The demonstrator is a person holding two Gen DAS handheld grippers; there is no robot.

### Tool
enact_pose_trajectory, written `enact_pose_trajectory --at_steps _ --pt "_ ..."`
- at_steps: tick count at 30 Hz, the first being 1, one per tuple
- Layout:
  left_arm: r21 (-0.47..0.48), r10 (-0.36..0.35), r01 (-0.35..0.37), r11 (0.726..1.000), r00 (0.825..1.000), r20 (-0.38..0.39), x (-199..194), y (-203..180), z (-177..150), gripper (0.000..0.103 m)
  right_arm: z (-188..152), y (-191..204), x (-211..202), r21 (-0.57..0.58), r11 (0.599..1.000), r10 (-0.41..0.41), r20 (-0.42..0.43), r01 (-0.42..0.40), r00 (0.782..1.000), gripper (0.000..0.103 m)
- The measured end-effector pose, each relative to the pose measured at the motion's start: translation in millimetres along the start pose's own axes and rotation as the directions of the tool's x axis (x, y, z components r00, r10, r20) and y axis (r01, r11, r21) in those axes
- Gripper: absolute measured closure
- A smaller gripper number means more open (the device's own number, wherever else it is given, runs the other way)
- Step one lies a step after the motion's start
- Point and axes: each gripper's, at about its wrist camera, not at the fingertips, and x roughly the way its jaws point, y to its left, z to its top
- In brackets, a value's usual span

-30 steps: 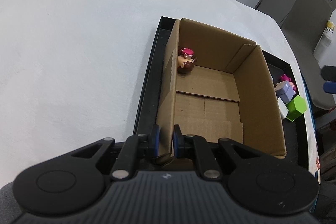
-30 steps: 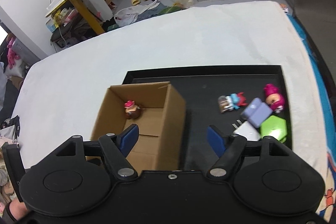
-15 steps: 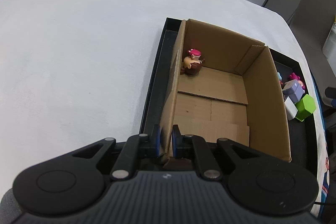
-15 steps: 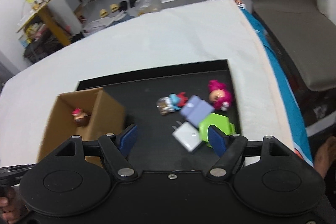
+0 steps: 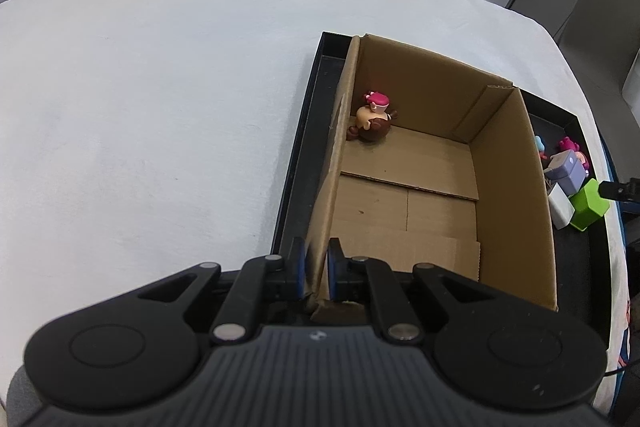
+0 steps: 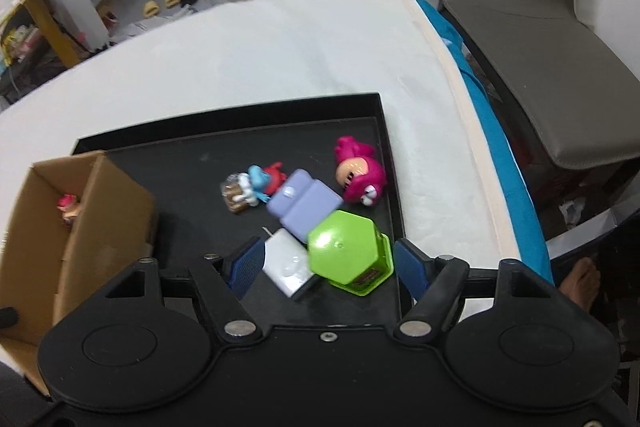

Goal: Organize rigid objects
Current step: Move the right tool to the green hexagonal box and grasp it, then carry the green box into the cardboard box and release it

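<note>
An open cardboard box [image 5: 512, 187] stands at the left end of a black tray [image 5: 300, 163]. A small brown figure with a pink cap [image 5: 372, 123] lies in its far left corner. My left gripper [image 5: 316, 269] is shut on the box's near left wall. In the right wrist view, my right gripper [image 6: 328, 263] hangs low over the tray's right end, its jaws closing slightly. A green hexagonal block [image 6: 344, 247] and a white block [image 6: 286, 263] sit between its fingers, untouched by the pads. A lilac piece [image 6: 304, 203], a pink figure [image 6: 360, 175] and a blue-red figure [image 6: 256, 183] lie just beyond.
The tray rests on a white-covered table [image 5: 160, 107] whose right edge runs close to the tray. A grey chair [image 6: 540, 47] stands past that edge, and a person's bare foot [image 6: 580, 277] shows on the floor. Slippers lie on the floor far behind.
My right gripper has swung from above the box to the right and dropped lower, so the green and white blocks now sit between its fingers. The left gripper still holds the box wall.
</note>
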Motion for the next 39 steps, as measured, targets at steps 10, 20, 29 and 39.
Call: enact_pose_trajectory --at_steps 10,20,29,39 --pt "0.004 0.004 -0.004 1.000 1.000 0.000 1 0 0 0.093 -4 6 25 -0.042 0.995 -0.087 -0.020 0.086 0.996 0.041" --pt "-0.012 -0.001 0.001 1.000 1.000 0.001 0 0 1 0.093 -1 -1 12 -0.012 0.999 -0.043 -0.012 0.043 0.999 0.055" --pt "-0.010 -0.012 0.012 1.000 1.000 0.001 -3 -1 -1 0.093 1 0 -14 0.019 1.000 0.018 0.014 -0.018 1.000 0.055" --pt "-0.015 -0.037 0.037 0.999 0.999 0.003 -4 2 -3 0.093 13 18 -41 0.013 0.998 0.063 0.040 -0.063 0.997 0.055"
